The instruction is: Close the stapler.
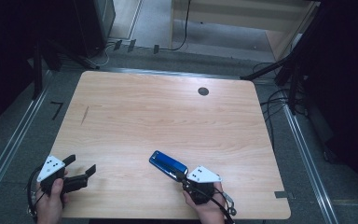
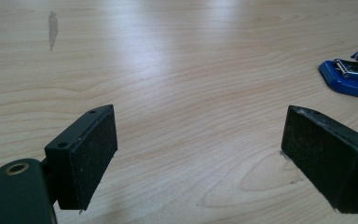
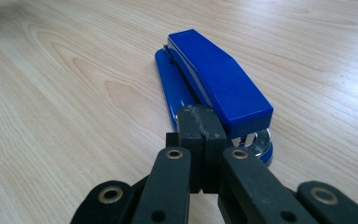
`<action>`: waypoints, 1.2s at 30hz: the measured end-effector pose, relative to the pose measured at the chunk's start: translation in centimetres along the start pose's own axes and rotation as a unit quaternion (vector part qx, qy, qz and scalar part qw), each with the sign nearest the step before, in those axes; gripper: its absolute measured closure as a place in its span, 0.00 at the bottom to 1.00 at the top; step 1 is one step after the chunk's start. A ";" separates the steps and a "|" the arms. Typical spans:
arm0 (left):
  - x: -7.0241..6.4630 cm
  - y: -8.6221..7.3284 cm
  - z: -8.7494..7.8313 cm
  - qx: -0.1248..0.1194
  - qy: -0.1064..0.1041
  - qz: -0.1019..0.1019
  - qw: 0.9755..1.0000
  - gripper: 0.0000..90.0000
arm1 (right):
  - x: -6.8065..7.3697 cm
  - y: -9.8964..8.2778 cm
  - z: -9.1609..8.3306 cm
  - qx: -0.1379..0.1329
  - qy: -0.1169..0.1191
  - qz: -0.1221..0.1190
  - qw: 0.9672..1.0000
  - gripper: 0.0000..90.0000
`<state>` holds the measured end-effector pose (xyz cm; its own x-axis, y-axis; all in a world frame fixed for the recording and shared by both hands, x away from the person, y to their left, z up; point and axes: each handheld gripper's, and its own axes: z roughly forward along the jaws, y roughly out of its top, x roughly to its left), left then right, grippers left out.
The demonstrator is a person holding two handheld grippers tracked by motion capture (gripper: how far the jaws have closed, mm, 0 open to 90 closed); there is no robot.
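While left gripper (image 1: pixel 80 169) sits at table's (image 1: pixel 168 112) 7 o'clock corner, jaws spread wide, nothing between them, right gripper (image 3: pixel 201 122) has jaws pressed together, gripping nothing, tips right at back end of blue stapler (image 3: pixel 214 79). Stapler lies flat around 6 o'clock, near front edge.

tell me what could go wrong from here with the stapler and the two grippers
1. The right gripper has its fingers shut and set against the rear end of the blue stapler; a push could slide or spin it instead of moving it straight.
2. The stapler lies near the table's front edge, so a pull toward the person might drag it off.
3. The left gripper is open on bare wood, well apart from the stapler, so nothing steadies it.
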<state>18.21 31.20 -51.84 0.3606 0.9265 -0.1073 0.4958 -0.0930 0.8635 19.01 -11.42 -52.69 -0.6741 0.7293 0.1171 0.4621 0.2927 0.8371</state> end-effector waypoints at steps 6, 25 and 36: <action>0.2 -0.2 0.3 0.007 0.007 -0.004 1.000 0.13 | -0.6 0.0 0.2 -0.001 -0.006 0.011 1.000 1.00; 0.2 -0.2 0.7 0.016 0.003 -0.001 1.000 0.15 | -2.8 0.5 1.7 -0.004 -0.027 0.020 0.999 1.00; 0.2 -0.2 0.7 0.016 0.002 0.000 1.000 0.15 | -4.0 0.6 2.4 -0.004 -0.037 0.036 0.999 1.00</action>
<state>18.69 31.13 -52.36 0.3578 0.9279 -0.1044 0.5207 -0.1055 0.8472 23.37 -12.65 -53.91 -0.5954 0.7916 0.1374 0.5033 0.2341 0.8318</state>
